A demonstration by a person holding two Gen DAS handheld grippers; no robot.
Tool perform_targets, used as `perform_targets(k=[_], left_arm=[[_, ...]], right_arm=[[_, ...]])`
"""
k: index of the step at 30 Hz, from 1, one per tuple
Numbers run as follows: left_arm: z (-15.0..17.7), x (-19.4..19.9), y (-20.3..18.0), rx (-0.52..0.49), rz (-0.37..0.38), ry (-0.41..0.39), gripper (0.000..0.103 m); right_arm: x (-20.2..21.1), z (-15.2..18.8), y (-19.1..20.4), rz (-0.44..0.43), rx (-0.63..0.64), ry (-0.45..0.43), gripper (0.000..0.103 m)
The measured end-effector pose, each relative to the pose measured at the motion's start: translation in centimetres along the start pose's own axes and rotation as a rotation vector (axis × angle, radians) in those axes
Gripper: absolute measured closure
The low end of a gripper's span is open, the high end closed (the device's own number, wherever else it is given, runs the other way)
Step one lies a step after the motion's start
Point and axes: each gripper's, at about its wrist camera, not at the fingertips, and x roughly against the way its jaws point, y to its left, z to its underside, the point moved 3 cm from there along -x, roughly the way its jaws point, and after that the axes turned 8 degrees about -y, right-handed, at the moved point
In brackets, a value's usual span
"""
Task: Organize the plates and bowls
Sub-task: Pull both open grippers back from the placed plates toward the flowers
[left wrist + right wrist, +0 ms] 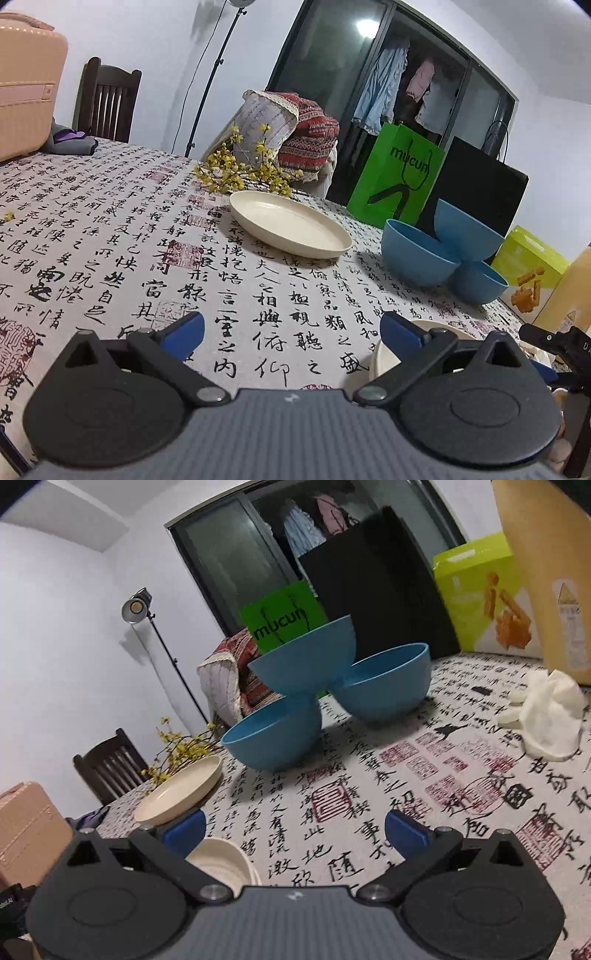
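Note:
A cream plate (pixel 290 223) lies on the calligraphy tablecloth, ahead of my left gripper (pixel 291 332), which is open and empty. Three blue bowls (pixel 421 254) stand right of the plate; one bowl (pixel 467 230) rests tilted on the rims of the other two. A second cream dish (pixel 384 354) sits behind my left gripper's right finger. In the right wrist view the bowls (pixel 273 738) are ahead, the tilted bowl (pixel 306 661) on top, the cream plate (pixel 181 794) at left, and a stack of cream dishes (pixel 221 864) is close below. My right gripper (pixel 295 830) is open and empty.
Yellow flower sprigs (pixel 236 170) and a patterned cloth bundle (pixel 288 136) lie beyond the plate. A green bag (pixel 395 177), a black bag (pixel 476 192) and a lime box (pixel 528 258) stand at the back right. A white cloth (pixel 546 712) lies right. A pink suitcase (pixel 26 81) stands left.

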Motion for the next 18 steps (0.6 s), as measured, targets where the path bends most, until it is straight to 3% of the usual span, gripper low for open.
perform_targets(k=[11,18], left_arm=[[0.32,-0.02,-0.59,-0.029,0.003,0.004,0.000],[0.38,-0.77,-0.52,-0.037,-0.068,0.029,0.000]], right_arm=[[0.10,-0.04,0.36,-0.036,0.004,-0.006,0.000],[-0.43,0.07,0.57,-0.024,0.012,0.024,0.000]])
